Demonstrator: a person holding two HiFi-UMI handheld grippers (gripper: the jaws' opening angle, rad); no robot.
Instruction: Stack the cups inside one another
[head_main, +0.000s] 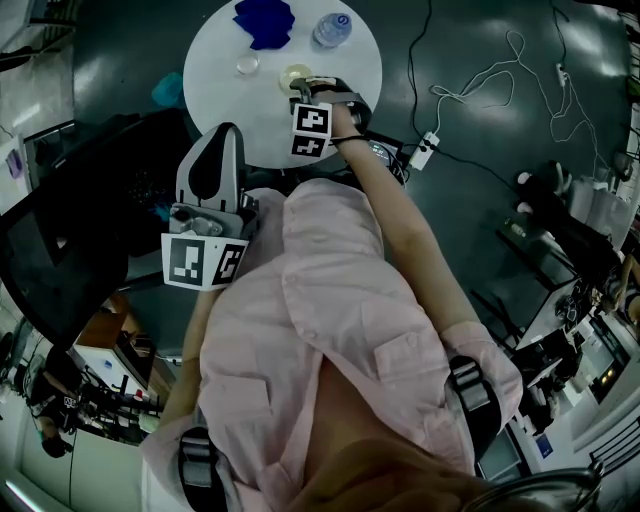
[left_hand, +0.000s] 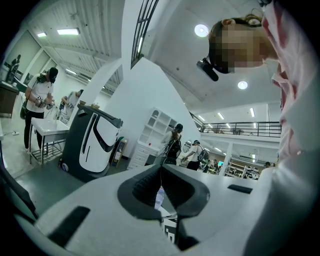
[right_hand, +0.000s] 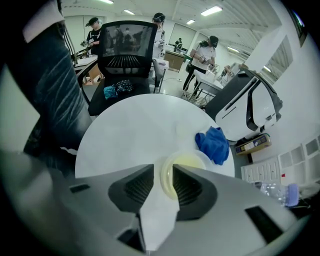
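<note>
Grasp step in hand: right tongs (right_hand: 162, 186) are held apart astride the rim of the pale yellow cup (right_hand: 192, 161) on the round white counter (right_hand: 130, 130). Left tongs (left_hand: 160, 185) are kept together, empty. Next, closing on the rim is called for, then transfer towards the clear cup (head_main: 247, 65)

The round white bench (head_main: 215, 95) carries one clear plastic cup (head_main: 247, 65), one pale yellow plastic cup (head_main: 295, 74), one crumpled blue cloth (head_main: 264, 22) and one clear plastic bottle (head_main: 332, 29).

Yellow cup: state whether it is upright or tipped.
Upright: the yellow cup stands on the white table, its round open mouth facing up.
</note>
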